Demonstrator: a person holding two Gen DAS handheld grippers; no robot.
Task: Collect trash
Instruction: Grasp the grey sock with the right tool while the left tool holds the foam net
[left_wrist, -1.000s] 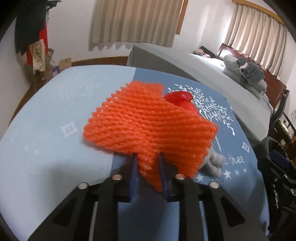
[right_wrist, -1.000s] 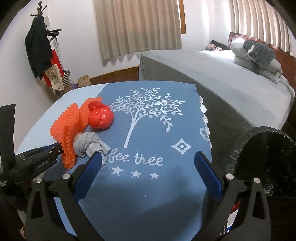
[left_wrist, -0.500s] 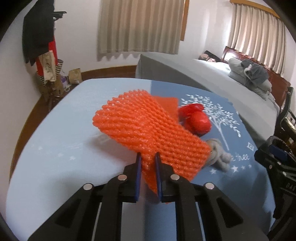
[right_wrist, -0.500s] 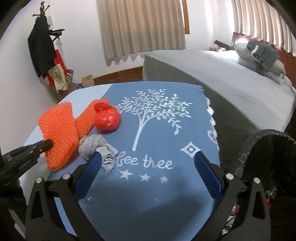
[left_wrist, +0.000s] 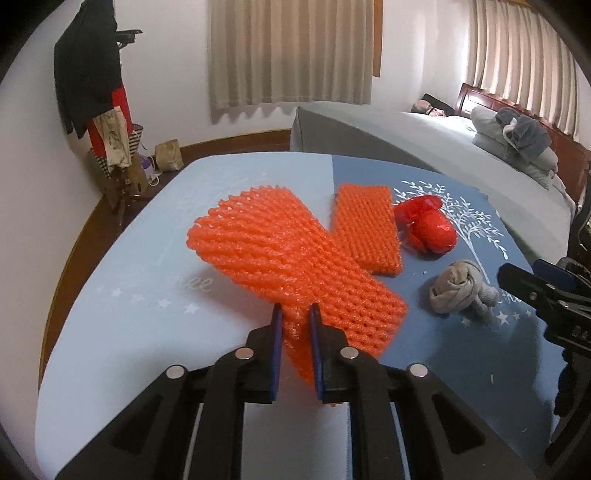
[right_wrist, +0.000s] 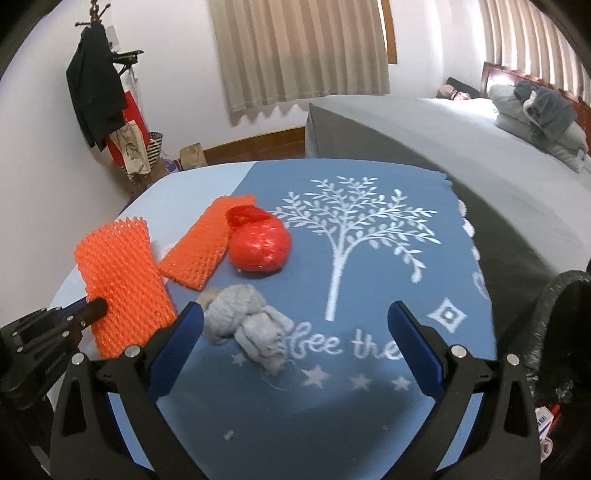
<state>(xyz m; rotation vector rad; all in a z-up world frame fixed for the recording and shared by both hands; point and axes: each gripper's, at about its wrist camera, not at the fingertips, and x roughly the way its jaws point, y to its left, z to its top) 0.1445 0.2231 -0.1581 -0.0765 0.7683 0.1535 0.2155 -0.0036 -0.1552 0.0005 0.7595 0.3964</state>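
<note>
My left gripper (left_wrist: 295, 314) is shut on an orange foam net sleeve (left_wrist: 284, 258) and holds it lifted above the blue cloth; it also shows in the right wrist view (right_wrist: 122, 280). A second orange foam net (left_wrist: 367, 229) lies flat on the cloth (right_wrist: 201, 253). A red plastic bag ball (left_wrist: 430, 230) sits beside it (right_wrist: 258, 247). A knotted grey rag (left_wrist: 461, 291) lies in front (right_wrist: 247, 321). My right gripper (right_wrist: 295, 314) is open and empty, just before the rag.
A black-lined trash bin (right_wrist: 565, 332) stands at the table's right edge. The blue tablecloth (right_wrist: 369, 258) with a white tree print covers the table. A grey bed (right_wrist: 424, 140) lies behind. A coat rack (right_wrist: 99, 99) stands at the left wall.
My left gripper has lifted the orange net off the pile and drawn it back left, uncovering the second net. My right gripper has moved closer to the grey rag.
</note>
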